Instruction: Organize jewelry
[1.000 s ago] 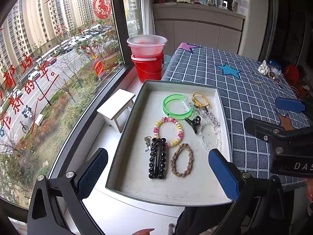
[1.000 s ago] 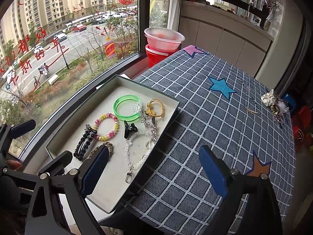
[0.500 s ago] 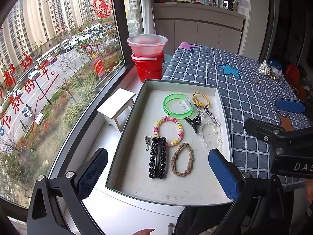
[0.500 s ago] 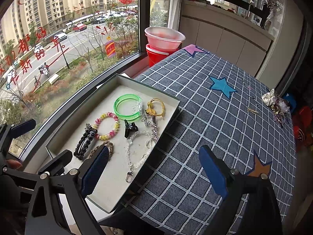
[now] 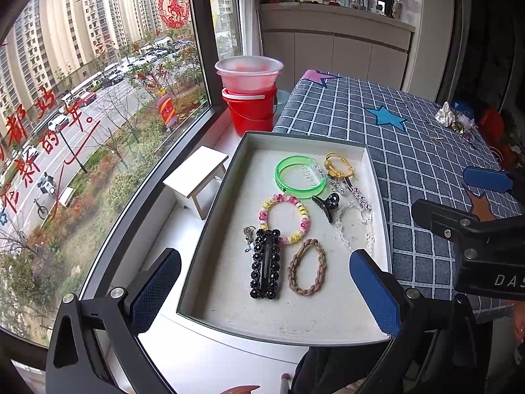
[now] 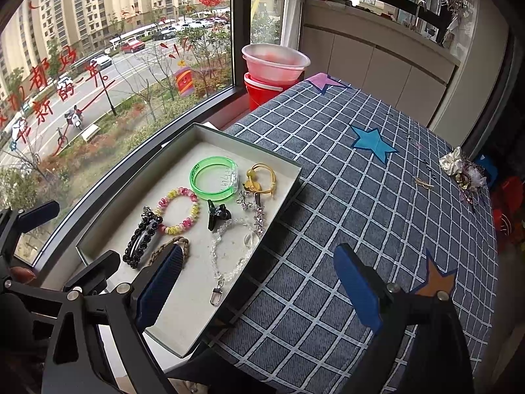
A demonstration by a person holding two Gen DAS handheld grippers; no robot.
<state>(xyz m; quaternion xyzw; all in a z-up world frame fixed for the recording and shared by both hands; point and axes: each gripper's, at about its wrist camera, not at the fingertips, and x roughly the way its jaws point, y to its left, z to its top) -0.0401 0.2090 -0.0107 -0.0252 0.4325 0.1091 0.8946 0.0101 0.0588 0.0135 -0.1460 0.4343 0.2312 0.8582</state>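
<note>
A shallow grey tray [image 5: 216, 229] [image 6: 282, 203] at the table's window edge holds a green bangle [image 5: 300, 177] [image 6: 213, 177], a pastel bead bracelet [image 5: 283, 218] [image 6: 178, 210], a black beaded barrette [image 5: 265, 264] [image 6: 142, 236], a brown braided hair tie [image 5: 306, 267] [image 6: 177, 243], a small black claw clip [image 5: 325, 203] [image 6: 216, 215], a yellow cord [image 5: 339, 165] [image 6: 261, 179] and a clear crystal chain [image 5: 356, 226] [image 6: 229, 249]. My left gripper [image 5: 264, 295] is open and empty over the tray's near end. My right gripper [image 6: 259, 287] is open and empty over the tray's right rim.
A checked blue cloth with star patches [image 6: 370, 177] covers the table. More jewelry and a white scrunchie [image 6: 461, 170] lie at its far right. A red bucket with a pink bowl [image 5: 251, 95] and a small white stool [image 5: 197, 177] stand on the window sill.
</note>
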